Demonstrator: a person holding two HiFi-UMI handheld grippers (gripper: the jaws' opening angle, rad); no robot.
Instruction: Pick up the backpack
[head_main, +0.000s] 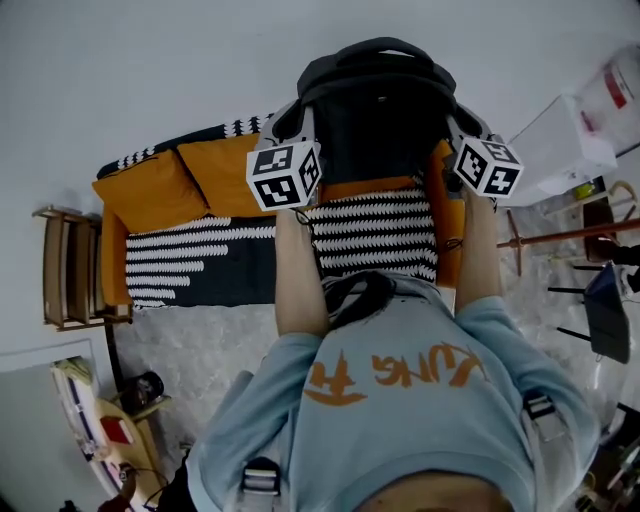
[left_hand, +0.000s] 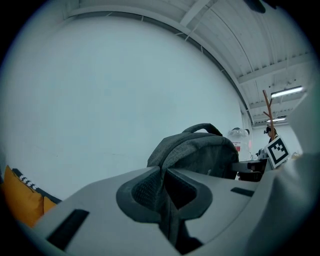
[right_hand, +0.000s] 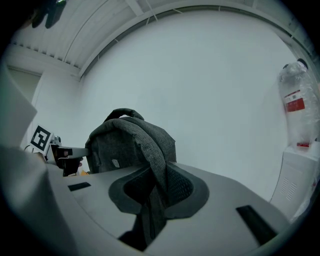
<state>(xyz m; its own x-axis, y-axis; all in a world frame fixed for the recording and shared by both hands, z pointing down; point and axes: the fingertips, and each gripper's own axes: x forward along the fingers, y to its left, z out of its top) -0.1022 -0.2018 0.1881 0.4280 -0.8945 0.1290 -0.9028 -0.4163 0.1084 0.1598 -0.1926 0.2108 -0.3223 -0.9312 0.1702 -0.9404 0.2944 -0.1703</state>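
A dark grey backpack (head_main: 375, 110) hangs in the air in front of the person, over the couch, with its top handle uppermost. My left gripper (head_main: 291, 125) is shut on the backpack's left shoulder strap (left_hand: 169, 220), which runs up between the pads to the bag (left_hand: 200, 150). At the other side, my right gripper (head_main: 463, 128) is shut on the right shoulder strap (right_hand: 151, 212), and the bag (right_hand: 125, 142) stands just beyond its jaws. In each gripper view the other gripper's marker cube shows past the bag.
Below lies a couch with orange cushions (head_main: 150, 190) and a black-and-white striped blanket (head_main: 370, 235). A wooden side shelf (head_main: 65, 270) stands at its left end. A white cabinet (head_main: 565, 150), a water bottle (right_hand: 295, 110) and a wooden rack (head_main: 560, 238) are on the right. A pale rug (head_main: 200, 340) covers the floor.
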